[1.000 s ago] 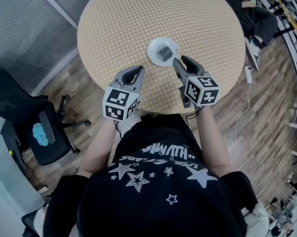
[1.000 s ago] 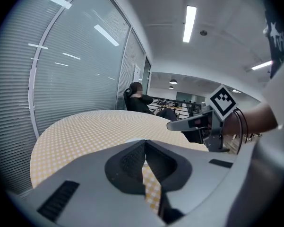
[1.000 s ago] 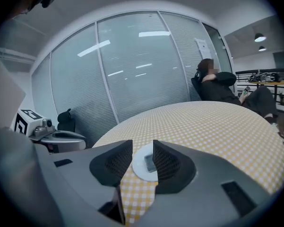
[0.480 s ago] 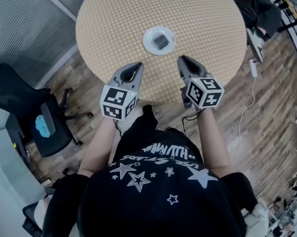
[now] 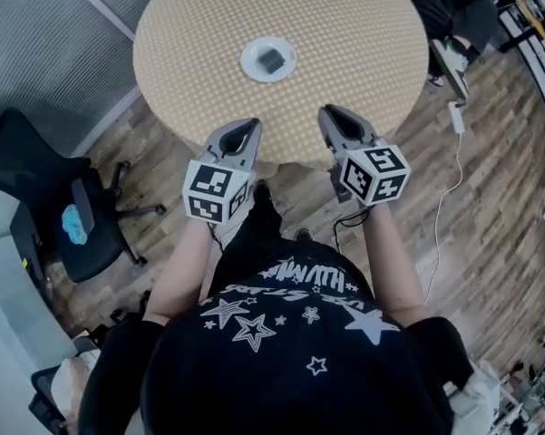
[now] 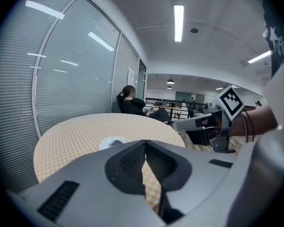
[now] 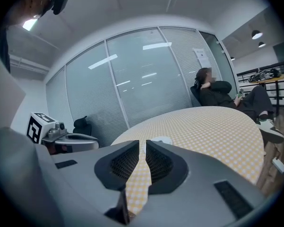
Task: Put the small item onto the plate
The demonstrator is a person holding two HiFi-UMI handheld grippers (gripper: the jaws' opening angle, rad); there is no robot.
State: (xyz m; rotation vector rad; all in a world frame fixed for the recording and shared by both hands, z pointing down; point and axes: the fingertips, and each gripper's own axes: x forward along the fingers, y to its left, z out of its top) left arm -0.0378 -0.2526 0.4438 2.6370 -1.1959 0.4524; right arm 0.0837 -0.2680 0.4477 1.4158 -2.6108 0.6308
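**Item on the plate, both grippers empty at the near edge**

Closest to the person, the left gripper (image 5: pixel 243 127) and the right gripper (image 5: pixel 334 116) hang side by side over the near edge of the round table (image 5: pixel 363 34), well apart from anything on it. The left gripper's own view shows its jaws clenched, tips meeting, with only the checked cloth visible behind them. The right gripper's jaws have just been closing and now stand drawn in to a thin slit; nothing lies between them either. Neither gripper carries or touches a thing.

Further in, well clear of the near edge and roughly in the middle of the table, sits the white plate (image 5: pixel 248 64). The small item (image 5: pixel 271 60) lies on it, near its centre and inside the rim. It looks dark grey, squarish and low, lying flat; from this distance its material and finer shape cannot be made out. In both gripper views the plate shows only as a pale disc beyond the jaws.

Judged from how things lie, the placing is done: the item rests on the plate and is free of both grippers. Nothing of the task appears to be left, short of checking that the item sits steady. No other loose thing shows on the cloth.

Past the far edge, a seated person (image 7: pixel 217 91) leans back in a chair beside the glass wall.
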